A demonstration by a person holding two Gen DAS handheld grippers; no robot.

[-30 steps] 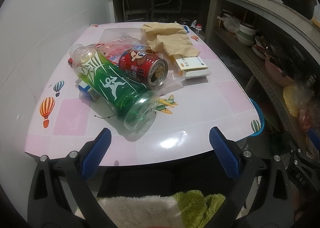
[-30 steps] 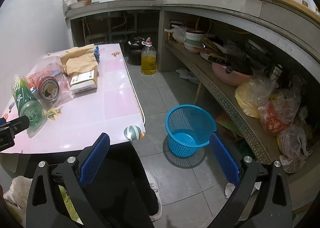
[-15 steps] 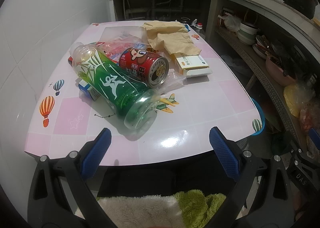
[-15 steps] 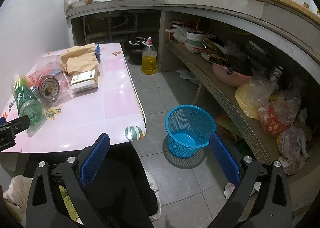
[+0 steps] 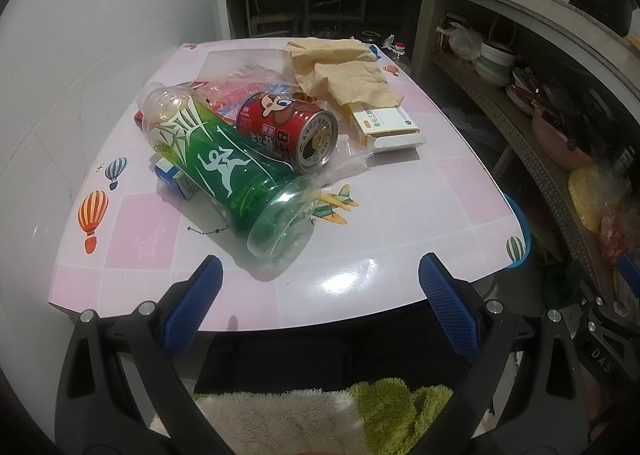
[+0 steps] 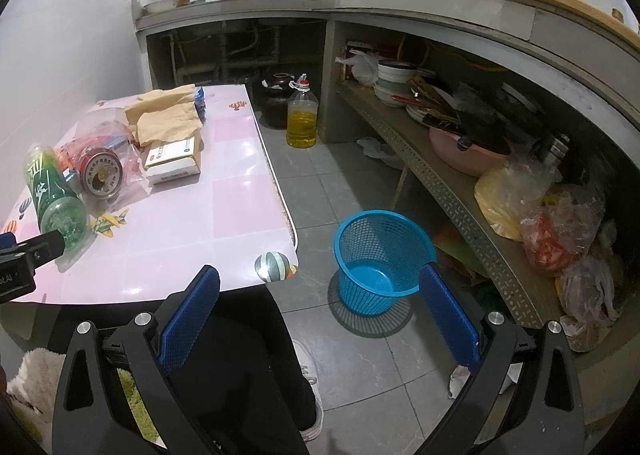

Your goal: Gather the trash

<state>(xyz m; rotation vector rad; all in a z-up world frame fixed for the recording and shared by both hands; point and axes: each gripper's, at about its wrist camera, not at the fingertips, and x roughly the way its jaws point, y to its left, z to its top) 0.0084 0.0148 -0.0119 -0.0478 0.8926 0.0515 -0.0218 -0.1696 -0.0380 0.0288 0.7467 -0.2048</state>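
On the pink tiled table (image 5: 400,215) we see the clear green plastic bottle (image 5: 232,175) lying against the red drink can (image 5: 288,131); both look light, slippery and crushable, so we'd grasp the bottle mid-body. Our left gripper (image 5: 320,283) and right gripper (image 6: 320,291) gape wide, empty. Only the right view shows the blue mesh basket (image 6: 400,223) on the floor

The left gripper (image 5: 320,297) sat at the bottom of its frame, blue pads wide apart, empty. The right gripper (image 6: 320,309) likewise gaped, holding nothing.
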